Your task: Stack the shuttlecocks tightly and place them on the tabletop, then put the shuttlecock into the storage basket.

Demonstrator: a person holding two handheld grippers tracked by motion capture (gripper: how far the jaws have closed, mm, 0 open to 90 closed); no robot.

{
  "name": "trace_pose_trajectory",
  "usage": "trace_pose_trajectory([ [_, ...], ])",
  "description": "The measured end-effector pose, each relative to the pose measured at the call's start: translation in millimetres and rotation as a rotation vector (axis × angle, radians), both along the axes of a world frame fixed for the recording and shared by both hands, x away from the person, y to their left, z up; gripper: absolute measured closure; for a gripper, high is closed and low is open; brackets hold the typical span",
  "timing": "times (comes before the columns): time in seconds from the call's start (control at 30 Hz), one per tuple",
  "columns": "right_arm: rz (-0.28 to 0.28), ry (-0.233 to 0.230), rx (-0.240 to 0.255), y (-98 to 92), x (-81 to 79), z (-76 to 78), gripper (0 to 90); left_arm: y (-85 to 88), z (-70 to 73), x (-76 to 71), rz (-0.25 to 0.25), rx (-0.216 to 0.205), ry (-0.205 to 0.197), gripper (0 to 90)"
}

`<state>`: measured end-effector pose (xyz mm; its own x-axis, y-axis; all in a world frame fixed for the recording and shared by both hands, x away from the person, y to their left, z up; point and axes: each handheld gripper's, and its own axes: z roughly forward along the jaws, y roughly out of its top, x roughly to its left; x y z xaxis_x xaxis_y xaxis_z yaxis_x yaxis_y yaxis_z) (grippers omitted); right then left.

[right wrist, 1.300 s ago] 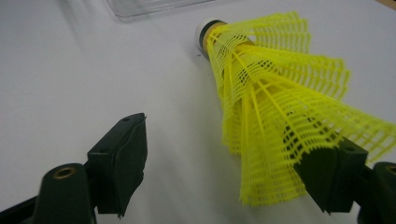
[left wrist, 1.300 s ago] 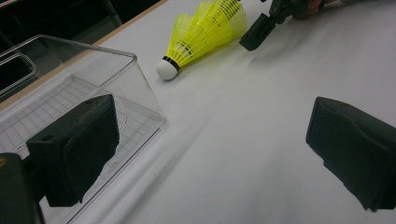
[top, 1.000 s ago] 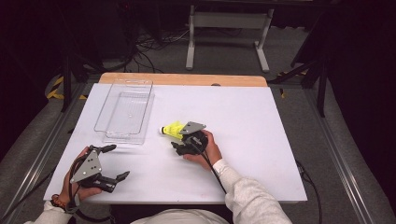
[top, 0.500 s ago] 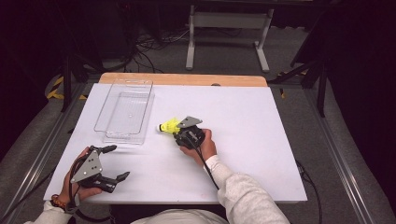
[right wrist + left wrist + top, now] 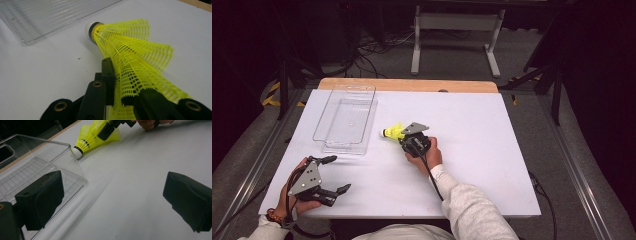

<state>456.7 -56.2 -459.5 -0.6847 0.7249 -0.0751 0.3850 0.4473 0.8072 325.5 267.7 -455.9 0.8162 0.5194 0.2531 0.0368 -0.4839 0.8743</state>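
We see the right gripper (image 5: 404,137), whose jaws have just been closing, clenched on the mesh skirt of the yellow plastic shuttlecock (image 5: 393,132) at table centre. At its nine o'clock lies a clear plastic tray (image 5: 325,122), just beside its white cork. Our left gripper (image 5: 331,175) rests released at seven o'clock on the white table (image 5: 492,150).

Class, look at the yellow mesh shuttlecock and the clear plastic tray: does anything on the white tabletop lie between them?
Nothing visible lies between them. The yellow mesh shuttlecock, its skirt pinched in the right gripper whose jaws have just closed on it, lies with its white cork tip beside the clear plastic tray. Bare white tabletop separates them; the near tray wall must be cleared.
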Motion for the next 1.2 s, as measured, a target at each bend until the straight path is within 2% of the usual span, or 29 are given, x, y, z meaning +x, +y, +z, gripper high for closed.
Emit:
trace_pose_trajectory([
  [0.4,0.016,-0.003,0.043,-5.1,-2.8,5.7,86.9,2.7,-0.2,1.8,0.003,-0.019,0.006,4.3],
  [0.83,0.017,-0.043,0.095,-20.5,-10.3,20.3,87.2,4.0,-1.0,2.2,0.002,-0.024,0.009,4.3],
  [1.2,0.028,-0.065,0.114,-29.7,-17.6,31.0,87.3,2.0,-0.8,3.3,0.006,-0.024,0.011,4.2],
])
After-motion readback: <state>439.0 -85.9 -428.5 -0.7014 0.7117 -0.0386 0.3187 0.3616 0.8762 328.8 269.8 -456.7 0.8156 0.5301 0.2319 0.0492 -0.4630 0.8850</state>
